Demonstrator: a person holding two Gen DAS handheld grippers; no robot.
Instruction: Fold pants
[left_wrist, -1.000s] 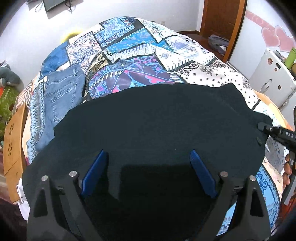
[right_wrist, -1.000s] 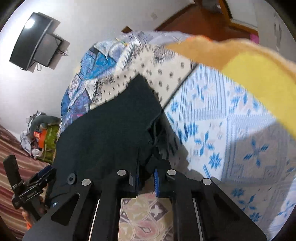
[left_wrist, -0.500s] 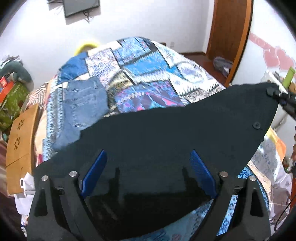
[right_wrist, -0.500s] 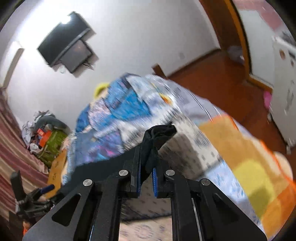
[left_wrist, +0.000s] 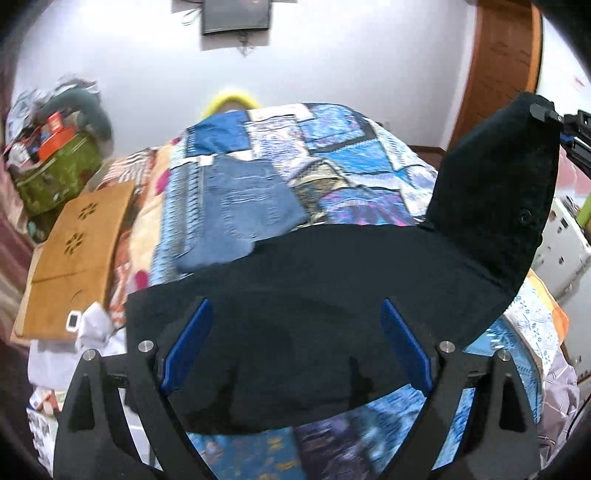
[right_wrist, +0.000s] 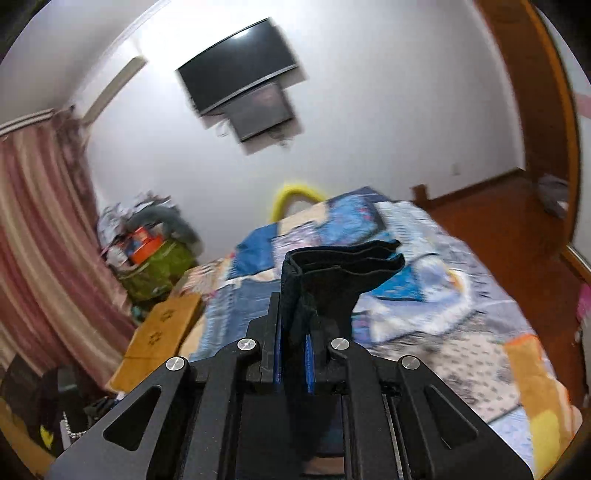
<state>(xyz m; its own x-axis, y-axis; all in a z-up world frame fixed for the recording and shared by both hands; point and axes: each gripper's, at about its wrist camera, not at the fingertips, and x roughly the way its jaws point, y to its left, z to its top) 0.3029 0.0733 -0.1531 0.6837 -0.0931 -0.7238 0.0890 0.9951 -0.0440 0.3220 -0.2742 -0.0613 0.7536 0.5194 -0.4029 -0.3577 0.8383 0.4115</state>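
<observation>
Right gripper (right_wrist: 293, 363): clenched on a bunched edge of the black pants (left_wrist: 332, 295), which stands up between its blue pads (right_wrist: 277, 354) and is raised above the bed (right_wrist: 461, 332). In the left wrist view this same gripper (left_wrist: 554, 118) appears at the upper right of the bed, holding one corner of the pants high while the rest of the cloth drapes down toward the near edge of the bed.

Left gripper (left_wrist: 295, 343): jaws spread wide, blue pads (left_wrist: 188, 343) well apart. The pants lie across the space between the fingers; whether the fingers touch the cloth cannot be told.

Surface: the bed carries a patchwork cover (left_wrist: 332, 147) in blue, white and purple prints. A folded pair of blue jeans (left_wrist: 243, 210) lies on the cover, just beyond the black pants and toward the left side of the bed.

Room:
- A white wall stands behind the bed, with a dark television (right_wrist: 240, 81) mounted on it.
- A wooden door (left_wrist: 502, 74) is to the right of the bed.
- A tan wooden board (left_wrist: 77, 258) lies along the left side of the bed.
- A green bag (right_wrist: 159, 269) with clutter on top sits past the board, near the wall.
- A striped pink curtain (right_wrist: 40, 240) hangs further left of the bed.
- A yellow curved object (right_wrist: 295, 195) shows at the far end of the bed.
</observation>
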